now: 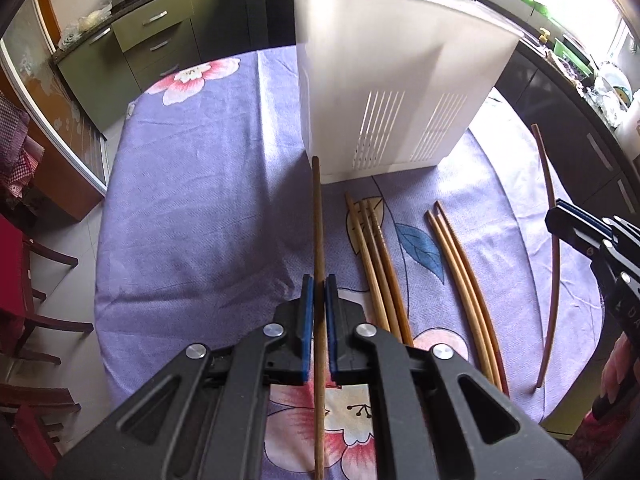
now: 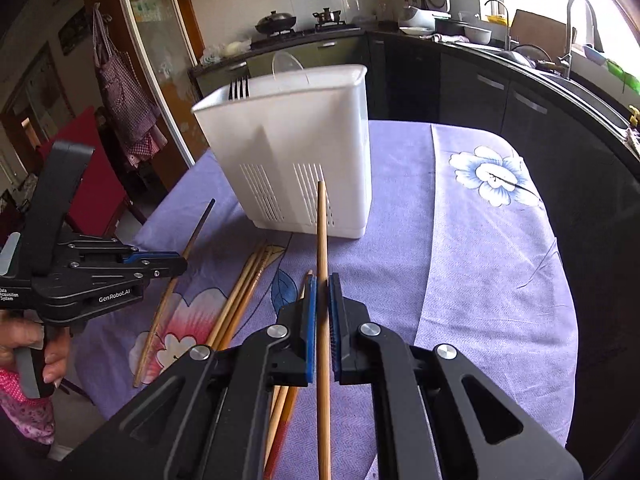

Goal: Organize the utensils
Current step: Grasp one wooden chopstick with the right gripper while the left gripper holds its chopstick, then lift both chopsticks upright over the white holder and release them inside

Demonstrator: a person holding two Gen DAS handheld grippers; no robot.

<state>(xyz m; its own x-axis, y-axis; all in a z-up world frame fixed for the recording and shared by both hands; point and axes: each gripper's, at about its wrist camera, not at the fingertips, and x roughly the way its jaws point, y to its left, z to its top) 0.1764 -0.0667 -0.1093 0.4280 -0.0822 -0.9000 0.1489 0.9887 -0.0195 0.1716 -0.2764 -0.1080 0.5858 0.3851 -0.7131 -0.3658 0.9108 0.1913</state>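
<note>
Each gripper's fingers are clenched on one chopstick, left gripper [image 1: 319, 284] on a brown chopstick [image 1: 318, 224], right gripper [image 2: 322, 282] on a pale chopstick [image 2: 322, 232], while six chopsticks [image 1: 378, 264] lie on the counter [image 1: 192, 208] before one white holder [image 1: 392, 92].

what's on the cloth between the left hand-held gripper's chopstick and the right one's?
Left wrist view: two loose bundles of chopsticks lie between the left-held chopstick and the right-held chopstick, one bundle of four and one bundle of three.
</note>
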